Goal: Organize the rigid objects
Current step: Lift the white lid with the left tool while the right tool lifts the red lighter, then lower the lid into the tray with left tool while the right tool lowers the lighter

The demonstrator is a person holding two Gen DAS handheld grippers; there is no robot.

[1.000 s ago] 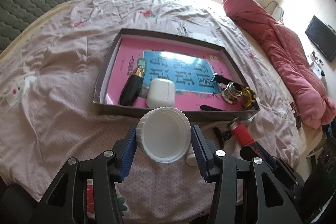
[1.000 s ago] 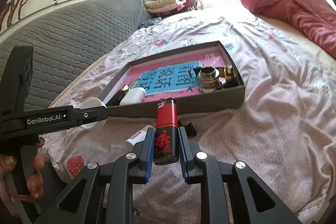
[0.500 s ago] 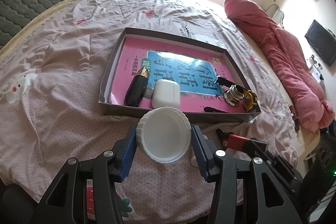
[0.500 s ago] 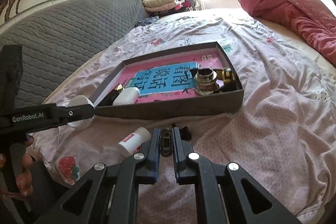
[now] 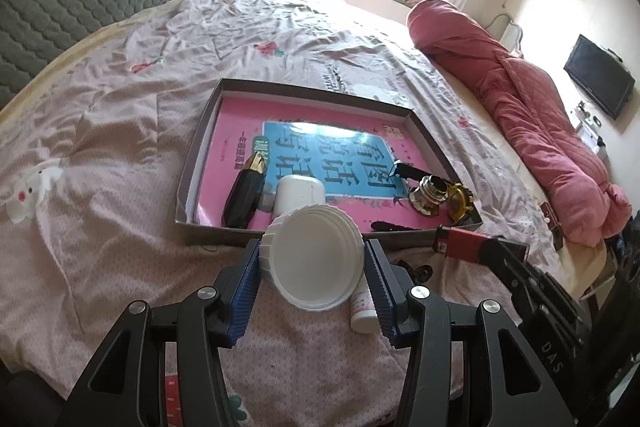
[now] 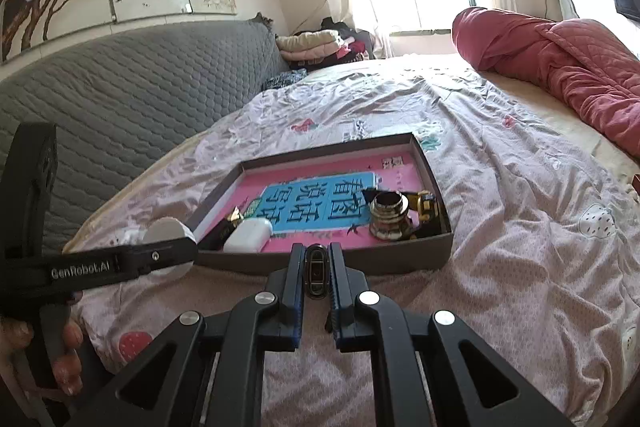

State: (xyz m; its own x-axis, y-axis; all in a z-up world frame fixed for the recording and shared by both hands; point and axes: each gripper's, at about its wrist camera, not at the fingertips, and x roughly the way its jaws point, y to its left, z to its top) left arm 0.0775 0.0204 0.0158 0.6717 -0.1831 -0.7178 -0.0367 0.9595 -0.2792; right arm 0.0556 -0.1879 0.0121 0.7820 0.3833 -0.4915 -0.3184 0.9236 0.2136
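My left gripper (image 5: 314, 255) is shut on a white ribbed lid (image 5: 316, 259) and holds it just in front of the near wall of the brown box (image 5: 208, 227). The right wrist view shows the same lid (image 6: 166, 229) at the left. My right gripper (image 6: 316, 259) is shut on a red lighter (image 6: 316, 275), seen end-on there. The left wrist view shows that lighter (image 5: 460, 243) lying level by the box's near right corner. Inside the box lie a pink book (image 5: 320, 131), a black tube (image 5: 242, 195), a white earbud case (image 5: 298, 193), a brass fitting (image 5: 428, 193) and a gold watch (image 5: 460, 199).
A small white bottle (image 5: 362, 311) and a black clip (image 5: 416, 269) lie on the pink bedsheet below my left gripper. A red quilt (image 5: 520, 107) is rolled up along the right side. A grey padded headboard (image 6: 120, 99) rises at the left. A person's fingers (image 6: 64, 367) grip the left handle.
The lighter stood upright between the right pads and now points forward, end-on. The right gripper has closed tighter and come up toward the box's near right corner. The left gripper keeps the lid.
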